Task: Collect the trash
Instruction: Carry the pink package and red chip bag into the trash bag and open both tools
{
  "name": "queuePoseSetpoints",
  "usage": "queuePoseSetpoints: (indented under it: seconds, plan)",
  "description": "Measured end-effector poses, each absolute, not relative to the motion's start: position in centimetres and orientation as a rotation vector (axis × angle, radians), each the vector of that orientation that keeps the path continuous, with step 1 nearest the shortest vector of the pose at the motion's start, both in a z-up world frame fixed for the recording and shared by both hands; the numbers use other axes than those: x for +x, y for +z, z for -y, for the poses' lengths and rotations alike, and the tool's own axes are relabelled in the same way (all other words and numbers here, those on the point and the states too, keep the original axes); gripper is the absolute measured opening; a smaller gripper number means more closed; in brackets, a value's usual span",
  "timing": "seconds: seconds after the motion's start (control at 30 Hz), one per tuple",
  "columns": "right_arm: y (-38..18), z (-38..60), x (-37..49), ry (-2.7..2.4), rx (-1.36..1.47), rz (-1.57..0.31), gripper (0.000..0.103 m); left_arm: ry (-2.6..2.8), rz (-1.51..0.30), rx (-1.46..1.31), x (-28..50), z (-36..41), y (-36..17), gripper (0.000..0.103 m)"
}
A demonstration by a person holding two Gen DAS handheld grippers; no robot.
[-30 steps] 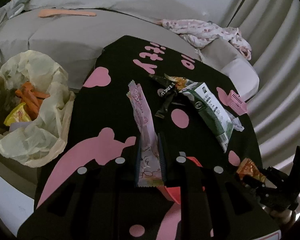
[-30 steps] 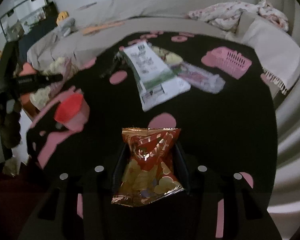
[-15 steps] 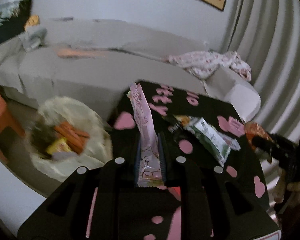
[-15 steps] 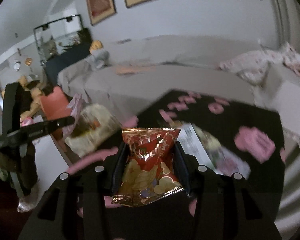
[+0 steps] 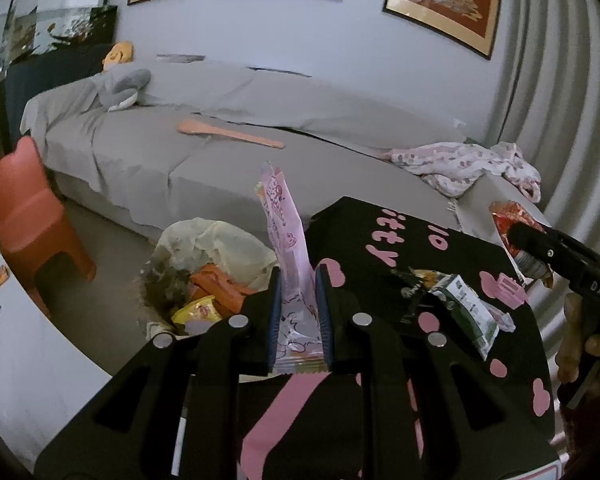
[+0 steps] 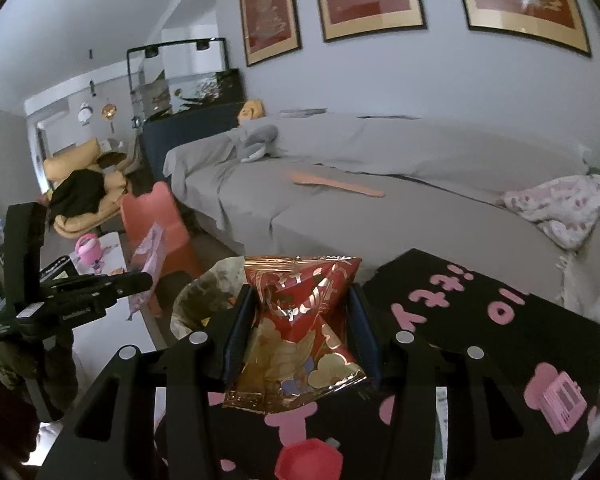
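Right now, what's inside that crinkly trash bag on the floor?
Inside the trash bag: orange wrappers and a yellow packet. The bag's folds and the left gripper hide anything deeper.

1. The pink wrapper (image 5: 286, 240) is hiding part of the trash bag (image 5: 220, 240) behind it, and the left gripper (image 5: 300, 312) is covering the wrapper's lower sides.
2. The red foil packet (image 6: 300, 320) is blocking most of the trash bag's opening in the right wrist view.
3. The picture's edge is cutting off the hand (image 5: 592, 348) holding the right gripper.
4. Print on the green packet (image 5: 468, 312) is staying too small to read.
5. The red cap (image 6: 309, 460) is being cropped at the bottom.
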State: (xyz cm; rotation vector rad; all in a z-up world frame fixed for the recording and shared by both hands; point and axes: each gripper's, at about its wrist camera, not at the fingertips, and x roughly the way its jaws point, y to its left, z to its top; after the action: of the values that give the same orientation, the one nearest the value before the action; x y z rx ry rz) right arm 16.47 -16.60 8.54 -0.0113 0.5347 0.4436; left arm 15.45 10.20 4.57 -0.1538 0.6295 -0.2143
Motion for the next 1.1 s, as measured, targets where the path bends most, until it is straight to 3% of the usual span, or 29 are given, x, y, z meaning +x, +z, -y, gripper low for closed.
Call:
queuePoseSetpoints:
  seconds: [0.67,0.87,1.1]
  plan:
    - [3.6,13.1,25.0,0.469,-0.023,-0.686,0.045,-0.12,-0.848,-0.389,26.4,-17.6,-4.7,0.016]
    - [3.2,11.8,26.7,0.482,-0.038,-0.697,0.045,-0.085,-0.878,-0.457,27.9,-19.7,-6.5,0.042]
    - [2.2,8.9,29.1,0.535,-0.045,-0.735,0.045,0.062,-0.777,-0.494,24.4,-22.7,-5.1,0.049]
